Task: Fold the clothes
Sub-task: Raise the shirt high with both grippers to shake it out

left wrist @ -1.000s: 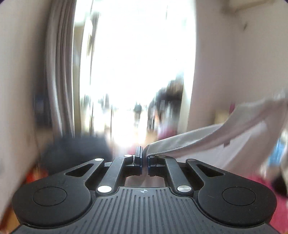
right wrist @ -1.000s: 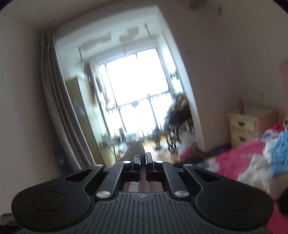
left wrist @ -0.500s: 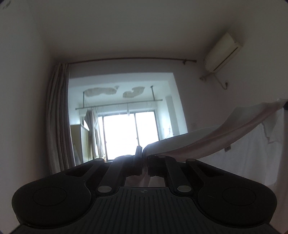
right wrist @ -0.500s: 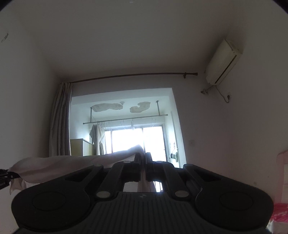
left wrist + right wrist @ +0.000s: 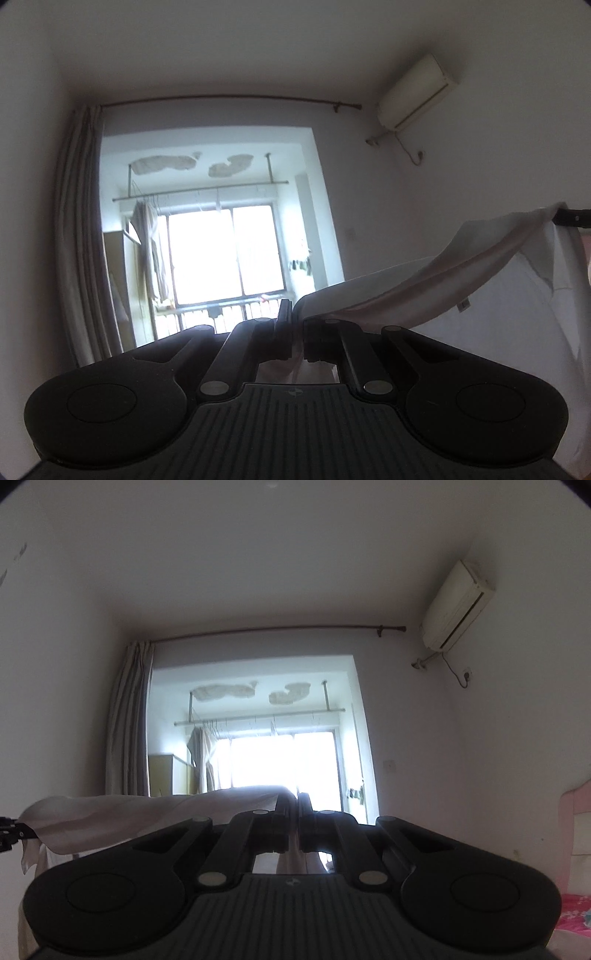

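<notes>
Garment (image 5: 424, 291), pale, white to faintly pink, held up in the air between two hand-held grippers; upper edge stretched as a sagging band from one tool to the other; remainder hanging down as a broad sheet on the right of the left wrist view; small tag visible on its inner face near the seam.

Left gripper (image 5: 293, 332): jaws closed on one corner of the garment, cloth pinched between the pads and bunched just behind them; tool tilted slightly upward toward the window (image 5: 225, 251); seen also at the far left edge of the right wrist view, dark, gripping the cloth's end.

Right gripper (image 5: 293, 819): jaws closed on the opposite end of the same garment, fabric running leftward from the pads across to the other tool; folds hanging beneath between the linkage arms; seen at the right edge of the left wrist view as a dark tip where the cloth ends.

Room beyond: bright window at centre, with balcony railing below it; curtain (image 5: 127, 723) drawn to the left on a rod (image 5: 266, 630); clothes on a hanging rail before the glass; air conditioner (image 5: 456, 605) high on the right wall; patches of peeled ceiling above the balcony; pink bedding (image 5: 574, 912) at lower right corner, with a pink headboard above it.
</notes>
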A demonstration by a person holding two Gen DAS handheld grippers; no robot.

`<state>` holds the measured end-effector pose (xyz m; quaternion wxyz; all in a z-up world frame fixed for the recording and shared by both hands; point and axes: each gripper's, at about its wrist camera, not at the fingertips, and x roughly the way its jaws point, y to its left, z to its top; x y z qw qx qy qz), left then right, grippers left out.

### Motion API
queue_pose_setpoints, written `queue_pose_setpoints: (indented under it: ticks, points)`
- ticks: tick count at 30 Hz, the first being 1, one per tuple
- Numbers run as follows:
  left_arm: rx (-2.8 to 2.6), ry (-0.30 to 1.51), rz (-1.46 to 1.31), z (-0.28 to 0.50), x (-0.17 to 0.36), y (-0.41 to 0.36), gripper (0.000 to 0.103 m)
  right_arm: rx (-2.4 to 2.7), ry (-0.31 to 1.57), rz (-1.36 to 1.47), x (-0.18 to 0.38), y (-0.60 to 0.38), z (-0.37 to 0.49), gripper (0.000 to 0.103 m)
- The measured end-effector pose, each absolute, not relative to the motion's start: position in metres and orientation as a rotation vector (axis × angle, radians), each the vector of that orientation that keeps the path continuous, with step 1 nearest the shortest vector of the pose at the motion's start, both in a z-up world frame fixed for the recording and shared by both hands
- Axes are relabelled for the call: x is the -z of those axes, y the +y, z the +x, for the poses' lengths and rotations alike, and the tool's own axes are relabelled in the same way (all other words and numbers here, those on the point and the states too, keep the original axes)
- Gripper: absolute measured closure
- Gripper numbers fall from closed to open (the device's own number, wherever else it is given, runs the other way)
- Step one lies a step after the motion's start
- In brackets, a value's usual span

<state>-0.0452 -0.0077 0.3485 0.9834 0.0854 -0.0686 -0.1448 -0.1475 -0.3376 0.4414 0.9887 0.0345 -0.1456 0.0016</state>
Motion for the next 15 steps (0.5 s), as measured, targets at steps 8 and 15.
queue_pose_setpoints:
  ticks: [8, 15]
  points:
    - [0.284, 0.136, 0.230, 0.096, -0.230, -0.049, 0.098, 0.102, -0.078, 0.013, -0.347, -0.349, -0.008, 0.098]
    - [0.197, 0.362, 0.331, 0.252, -0.106, -0.091, 0.098, 0.176, 0.152, -0.041, -0.229, -0.360, 0.163, 0.098]
